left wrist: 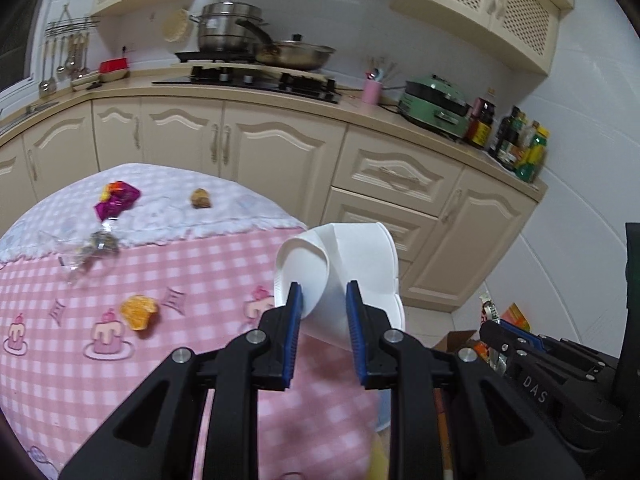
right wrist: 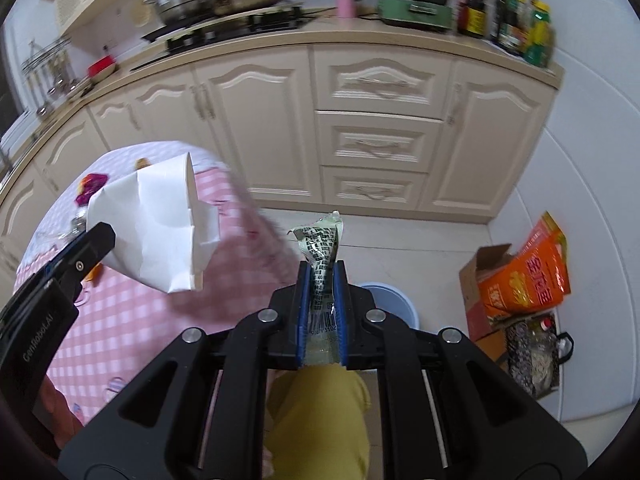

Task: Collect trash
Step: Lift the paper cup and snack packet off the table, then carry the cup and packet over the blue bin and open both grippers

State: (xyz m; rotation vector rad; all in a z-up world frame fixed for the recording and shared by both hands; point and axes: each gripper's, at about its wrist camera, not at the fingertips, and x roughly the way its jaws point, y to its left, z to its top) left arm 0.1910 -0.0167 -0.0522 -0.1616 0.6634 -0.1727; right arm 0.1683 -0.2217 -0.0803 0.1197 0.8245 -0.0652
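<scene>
Your left gripper (left wrist: 323,290) is clamped on a crushed white paper cup (left wrist: 352,268), blue pads pressing both sides of its lower body, mouth pointing up and away. The cup hangs in the air past the right edge of the table (left wrist: 200,264), off the pink check cloth.

Your right gripper (right wrist: 323,276) is nearly closed, pinching a crumpled green-and-black printed wrapper (right wrist: 320,248) between the pads; the top of the wrapper sticks up beyond the fingertips, w/ a barcode end down by the pad bases. It's held over the floor, above a pale blue bin (right wrist: 394,300) that shows just behind the right finger.

Trash on the table, left-wrist view:
- orange peel (left wrist: 138,312), mid-cloth, nearest your left gripper.
- clear plastic wrapper (left wrist: 86,252), toward the left edge.
- purple snack wrapper (left wrist: 116,200), near the far left edge on the white part of the cloth.
- small brown lump (left wrist: 200,199), near the far edge; can't tell what it is.

On the floor by the right wall: a cardboard box (right wrist: 484,288) w/ an orange packet (right wrist: 528,276) leaning in it.
</scene>
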